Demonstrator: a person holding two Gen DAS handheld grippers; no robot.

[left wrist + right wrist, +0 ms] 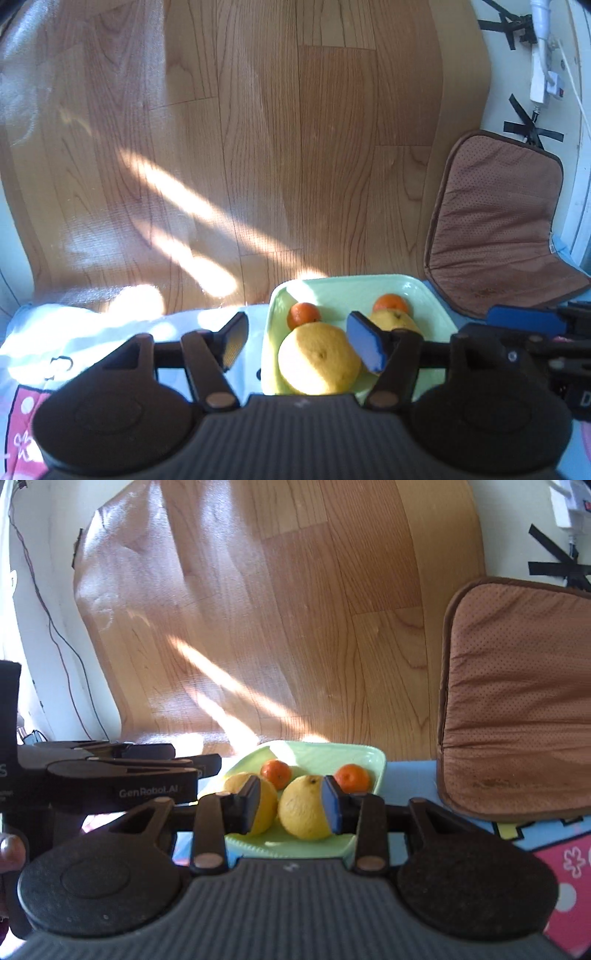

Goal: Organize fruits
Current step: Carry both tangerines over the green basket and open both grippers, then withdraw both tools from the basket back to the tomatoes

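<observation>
A pale green tray [424, 291] [325, 753] holds two big yellow citrus fruits and two small oranges. In the left wrist view the near yellow fruit [319, 358] lies in front, the second yellow fruit [395, 321] behind it, with small oranges [303, 314] [390, 303] at the back. My left gripper [301, 343] is open above the tray's left edge, holding nothing. In the right wrist view my right gripper [291, 805] is open over the tray; its right pad is at the right yellow fruit [301, 808], its left pad in front of the left one [267, 805]. Small oranges [277, 773] [352, 777] lie behind.
The tray rests on a patterned cloth, white and pink [55, 354] [561, 871]. A brown seat cushion [498, 229] [517, 694] lies to the right. Wood-pattern flooring [258, 147] stretches ahead. A power strip and cables [539, 55] hang at the far right wall.
</observation>
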